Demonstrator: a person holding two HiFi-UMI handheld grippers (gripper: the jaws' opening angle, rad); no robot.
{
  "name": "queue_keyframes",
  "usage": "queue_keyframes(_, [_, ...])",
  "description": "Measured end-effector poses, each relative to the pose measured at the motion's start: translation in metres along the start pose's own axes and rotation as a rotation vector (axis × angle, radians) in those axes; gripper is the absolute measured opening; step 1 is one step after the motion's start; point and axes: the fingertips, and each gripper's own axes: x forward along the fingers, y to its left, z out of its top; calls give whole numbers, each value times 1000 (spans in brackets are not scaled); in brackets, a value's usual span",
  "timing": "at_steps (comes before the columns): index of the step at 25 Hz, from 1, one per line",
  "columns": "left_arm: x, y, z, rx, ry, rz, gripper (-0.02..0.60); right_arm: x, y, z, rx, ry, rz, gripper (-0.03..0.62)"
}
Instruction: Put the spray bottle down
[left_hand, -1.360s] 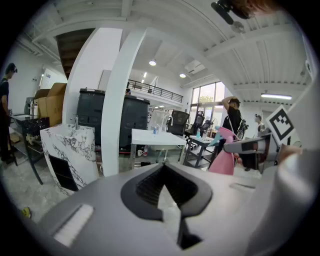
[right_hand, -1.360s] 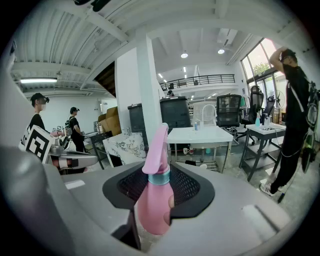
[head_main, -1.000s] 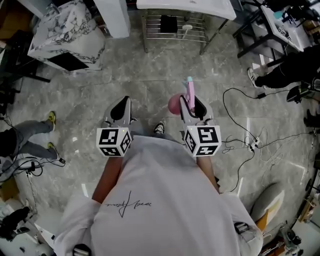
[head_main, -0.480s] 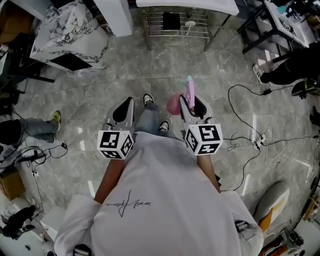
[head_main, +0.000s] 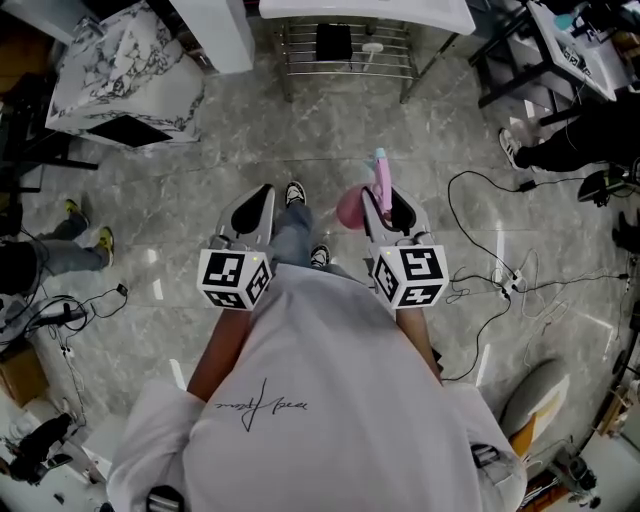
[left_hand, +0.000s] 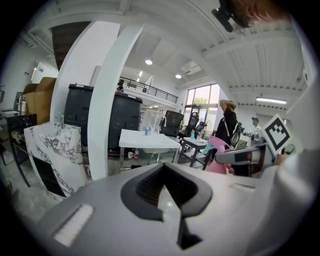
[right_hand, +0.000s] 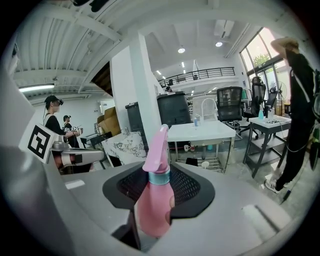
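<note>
Over the marble floor (head_main: 300, 130), the right gripper (head_main: 385, 200) clamps the pink spray bottle (right_hand: 152, 200); the left gripper (head_main: 255, 205) is closed, empty. Next probably: reach the white table (right_hand: 200, 131).

The floor (head_main: 300, 150) is glossy grey marbled tile, with black cables (head_main: 503, 285) trailing over it at the right; a white table (head_main: 365, 10) stands at the far edge with a wire rack (head_main: 345, 50) beneath it and a marble-patterned cabinet (head_main: 125, 80) to its left. A white pillar (left_hand: 107, 100) rises to a ribbed white ceiling (right_hand: 65, 45) with round lamps (right_hand: 181, 50); tall windows (left_hand: 201, 102) let in daylight, near a railed balcony (right_hand: 200, 74).
</note>
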Motion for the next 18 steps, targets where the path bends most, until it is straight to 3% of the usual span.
queue_keyframes(11, [69, 46, 35, -14, 22, 4, 52, 77, -9, 29, 15, 62, 34, 129])
queue_keyframes(18, [116, 77, 67, -8, 23, -35, 52, 128, -19, 60, 20, 68, 25, 129])
